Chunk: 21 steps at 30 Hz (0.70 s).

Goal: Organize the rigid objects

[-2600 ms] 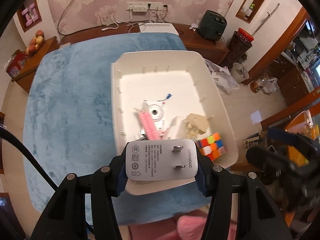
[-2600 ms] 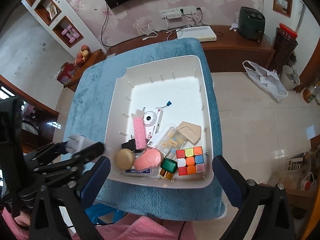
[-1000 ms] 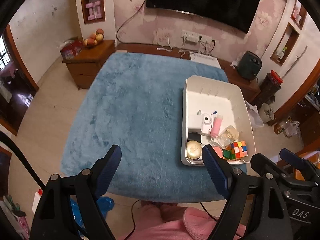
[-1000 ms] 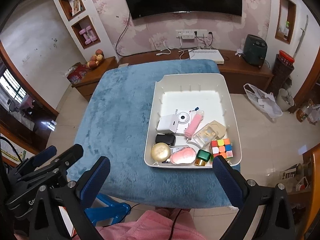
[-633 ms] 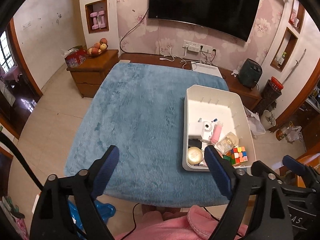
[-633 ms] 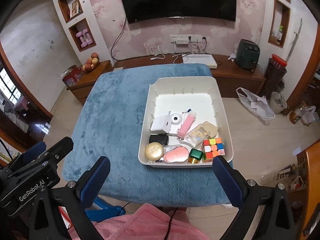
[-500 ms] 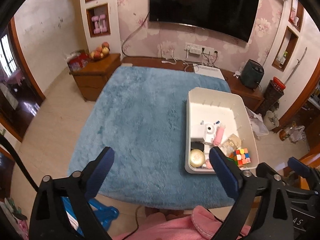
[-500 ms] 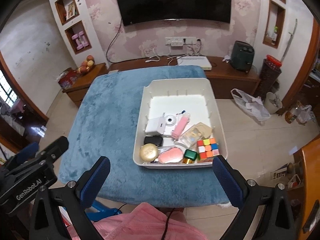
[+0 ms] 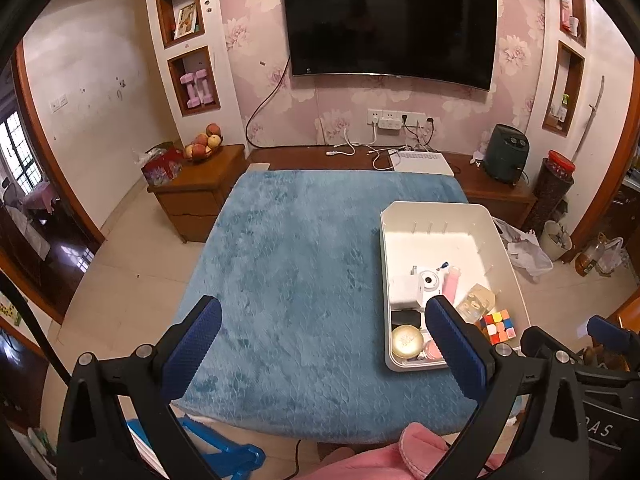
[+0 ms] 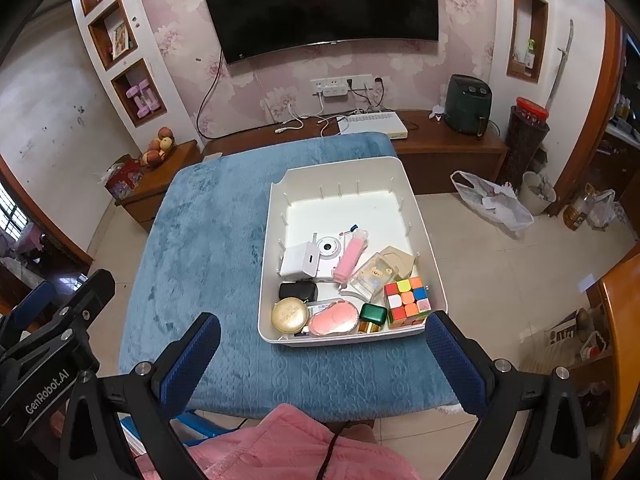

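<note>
Blue rug [image 10: 208, 240]: tray [image 10: 434, 280] w/ objects beyond both wide-open, empty grippers [image 10: 322, 344].

I count one bin [image 10: 424, 236] on one blue cloth [image 10: 208, 240], holding one cube [image 10: 407, 301], one charger [image 10: 298, 266], one camera [image 10: 330, 249] and one gold tin [image 10: 289, 315].

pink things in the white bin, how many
2: a pink tube lying mid-bin beside the camera, and a pink oval case at the near wall. Others may be hidden underneath.
</note>
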Each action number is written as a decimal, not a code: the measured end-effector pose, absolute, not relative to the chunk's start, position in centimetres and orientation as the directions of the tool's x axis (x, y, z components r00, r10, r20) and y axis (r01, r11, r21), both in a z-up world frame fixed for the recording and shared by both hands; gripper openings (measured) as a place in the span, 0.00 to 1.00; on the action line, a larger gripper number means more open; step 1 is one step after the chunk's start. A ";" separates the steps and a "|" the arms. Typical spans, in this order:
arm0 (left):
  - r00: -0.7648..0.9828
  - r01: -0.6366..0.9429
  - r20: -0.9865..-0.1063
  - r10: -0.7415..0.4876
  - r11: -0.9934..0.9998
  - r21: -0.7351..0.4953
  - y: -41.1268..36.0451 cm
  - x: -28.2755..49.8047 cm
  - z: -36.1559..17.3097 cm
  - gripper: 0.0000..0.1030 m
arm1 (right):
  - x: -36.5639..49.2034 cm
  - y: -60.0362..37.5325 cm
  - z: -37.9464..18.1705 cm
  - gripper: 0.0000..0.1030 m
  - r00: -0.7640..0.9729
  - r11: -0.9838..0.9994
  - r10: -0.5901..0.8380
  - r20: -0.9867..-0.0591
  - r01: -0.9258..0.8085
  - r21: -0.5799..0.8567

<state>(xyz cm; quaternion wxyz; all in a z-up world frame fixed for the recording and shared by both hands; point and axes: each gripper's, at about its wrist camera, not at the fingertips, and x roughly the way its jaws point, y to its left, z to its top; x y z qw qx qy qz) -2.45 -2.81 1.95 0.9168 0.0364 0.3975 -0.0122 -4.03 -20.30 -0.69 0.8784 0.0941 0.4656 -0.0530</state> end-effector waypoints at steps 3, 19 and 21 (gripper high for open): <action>0.684 0.050 -0.730 0.008 0.997 0.057 -2.9 -2.4 1.9 0.99 | -3.6 -20.1 -0.7 0.99 0.560 0.978 -0.014 -0.828 0.180 0.105; 0.654 0.026 -0.756 0.022 0.998 0.052 -1.9 0.6 0.8 0.99 | -0.6 -18.8 -1.4 0.99 0.541 0.986 -0.050 -0.840 0.162 0.046; 0.653 0.027 -0.757 0.024 0.998 0.055 -1.9 0.9 0.7 0.99 | -0.3 -18.7 -1.5 0.99 0.539 0.985 -0.052 -0.841 0.164 0.044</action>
